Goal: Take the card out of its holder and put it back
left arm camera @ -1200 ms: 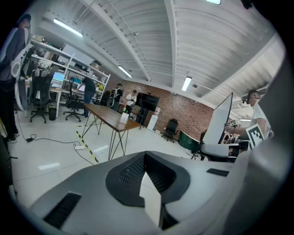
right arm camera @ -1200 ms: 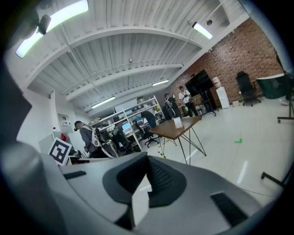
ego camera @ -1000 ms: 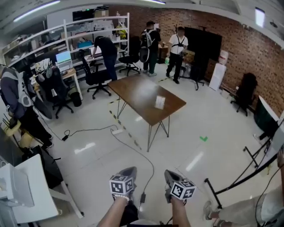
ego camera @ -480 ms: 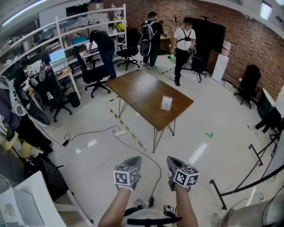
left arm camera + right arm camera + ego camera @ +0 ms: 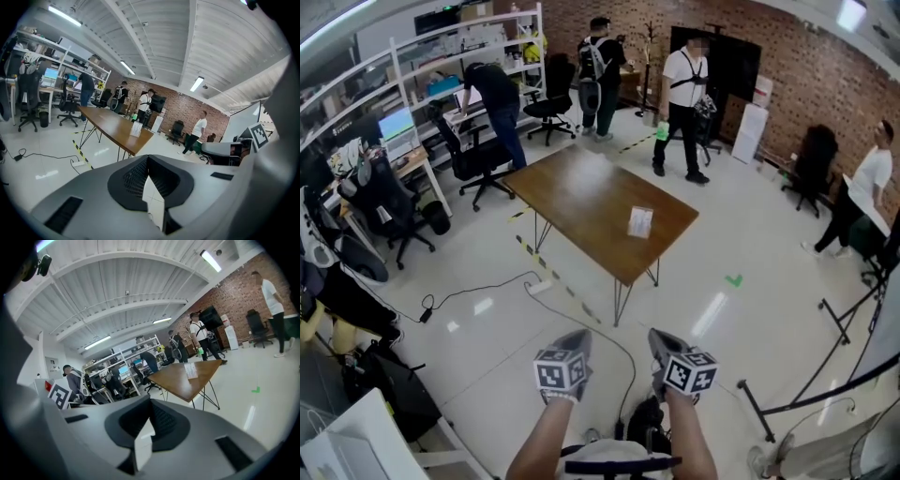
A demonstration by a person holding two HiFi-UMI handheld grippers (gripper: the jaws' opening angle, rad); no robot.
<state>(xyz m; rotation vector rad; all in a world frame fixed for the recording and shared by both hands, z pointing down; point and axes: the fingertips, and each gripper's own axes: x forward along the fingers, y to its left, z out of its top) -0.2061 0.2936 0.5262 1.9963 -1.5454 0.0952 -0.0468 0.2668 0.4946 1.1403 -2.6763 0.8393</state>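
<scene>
We carry the left gripper and right gripper clenched on nothing, while the card holder lies well ahead near the right edge of the table, slightly nearer our right gripper.

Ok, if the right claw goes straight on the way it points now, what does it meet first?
Probably the wooden table, at its near end. The right claw, shut, points at it across open floor; nothing stands between. The card holder sits further along the top. Depth is unclear.
</scene>
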